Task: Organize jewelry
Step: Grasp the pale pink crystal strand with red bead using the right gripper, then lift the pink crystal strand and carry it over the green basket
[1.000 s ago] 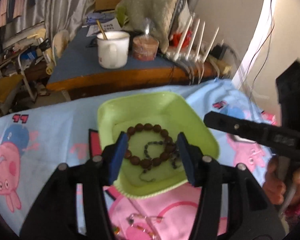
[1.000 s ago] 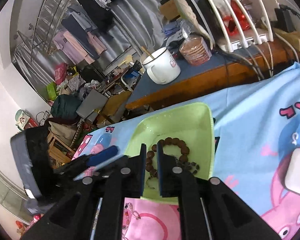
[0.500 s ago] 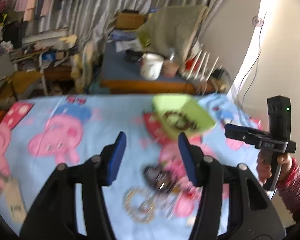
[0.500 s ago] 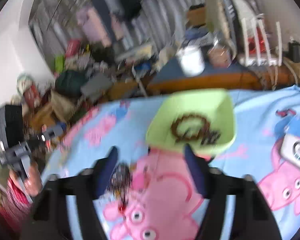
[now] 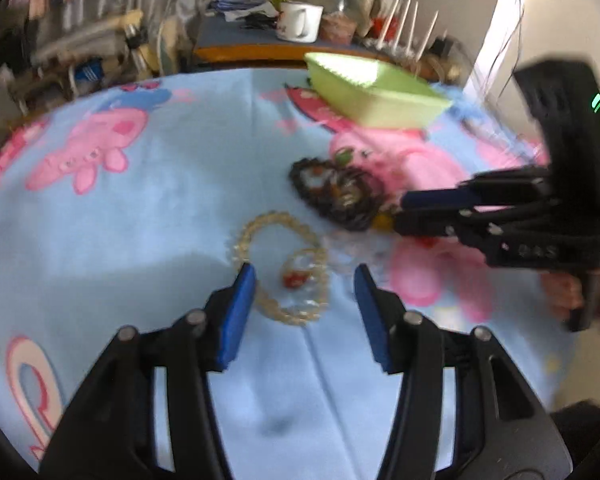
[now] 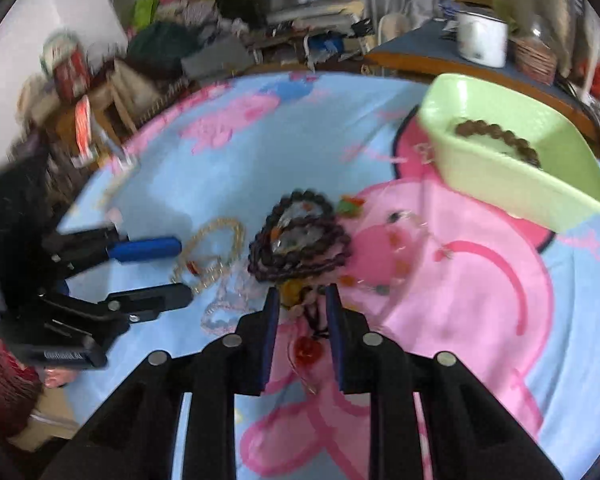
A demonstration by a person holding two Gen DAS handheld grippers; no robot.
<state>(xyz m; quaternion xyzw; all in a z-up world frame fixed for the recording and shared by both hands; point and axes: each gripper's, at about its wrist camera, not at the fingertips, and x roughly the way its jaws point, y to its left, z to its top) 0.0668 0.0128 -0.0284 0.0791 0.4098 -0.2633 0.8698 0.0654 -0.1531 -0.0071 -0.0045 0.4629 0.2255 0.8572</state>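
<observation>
With a brown bracelet (image 6: 500,138) already in the green tray (image 6: 512,184), the spread left hand-held gripper (image 5: 303,285) straddled pale beads (image 5: 284,268), while the narrowly parted right hand-held gripper (image 6: 300,300) likely needed closing on the dark beads (image 6: 300,240) ahead.

Black plastic left tongs (image 5: 304,280) with blue pads, silver screws, matching right tongs (image 6: 300,300), green indicator light, red sleeve.

Dark bead bracelets (image 6: 300,240) heaped on blanket; brown bracelet (image 6: 500,140) in tray.
</observation>
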